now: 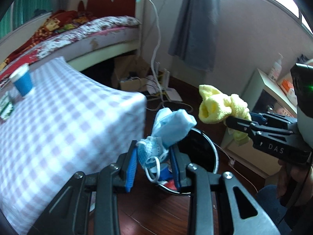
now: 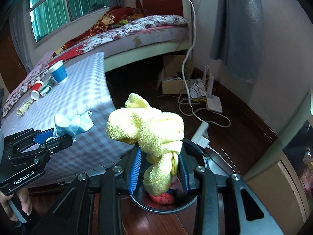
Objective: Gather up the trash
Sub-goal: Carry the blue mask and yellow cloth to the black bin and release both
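Bin [image 2: 212, 162] contents mostly hidden behind left gripper [image 1: 154, 164] clamping face mask [image 1: 170, 127], right gripper [image 2: 159, 168] clamping yellow cloth [image 2: 148, 129].

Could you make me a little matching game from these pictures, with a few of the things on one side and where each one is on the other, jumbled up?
Things:
1. blue face mask
2. yellow knitted cloth
3. blue paper cup
4. red paper cup

Places:
A. lying on its side on the checked tablecloth
B. held in the right hand-held gripper, above the trash bin
C. standing upright on the checked tablecloth
D. held in the left hand-held gripper

Pairs: 1-D, 2-B, 3-C, 4-A
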Motion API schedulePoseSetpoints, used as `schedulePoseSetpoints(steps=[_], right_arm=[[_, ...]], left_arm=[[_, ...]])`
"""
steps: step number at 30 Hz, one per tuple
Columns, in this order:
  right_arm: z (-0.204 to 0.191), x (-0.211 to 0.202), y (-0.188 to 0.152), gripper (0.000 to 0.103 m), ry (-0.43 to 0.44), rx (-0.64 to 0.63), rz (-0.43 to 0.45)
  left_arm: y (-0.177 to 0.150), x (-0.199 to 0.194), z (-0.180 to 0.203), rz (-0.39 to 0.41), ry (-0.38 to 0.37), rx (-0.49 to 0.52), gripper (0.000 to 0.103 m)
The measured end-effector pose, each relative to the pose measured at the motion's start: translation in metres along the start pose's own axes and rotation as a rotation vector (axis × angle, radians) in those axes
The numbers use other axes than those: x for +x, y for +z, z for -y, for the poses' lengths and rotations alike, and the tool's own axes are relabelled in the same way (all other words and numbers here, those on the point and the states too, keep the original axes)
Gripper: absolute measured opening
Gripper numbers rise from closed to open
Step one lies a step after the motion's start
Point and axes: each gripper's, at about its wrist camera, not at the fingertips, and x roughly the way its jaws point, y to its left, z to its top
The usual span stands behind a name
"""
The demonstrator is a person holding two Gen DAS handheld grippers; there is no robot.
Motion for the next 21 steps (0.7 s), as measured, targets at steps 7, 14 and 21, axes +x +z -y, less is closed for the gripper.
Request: schedulePoseSetpoints(steps=[7,14,21], right_arm=[[0.026,0.019,-0.021,0.037,-0.013,0.002,-0.068],[0.042,0.046,-0.037,0.037,-0.009,-0.007,-0.134],[0.046,0.068,-0.046,0.037,0.003,-0.033,-0.193]], left_arm=[[-0.007,0.043,0.016,-0.089,-0.06,0.004,0.033],[-0.013,0.072,0.021,-0.161,-0.083,0.0,0.033],[-0.015,0.088,0.024,-0.206,-0.093,0.0,0.033]])
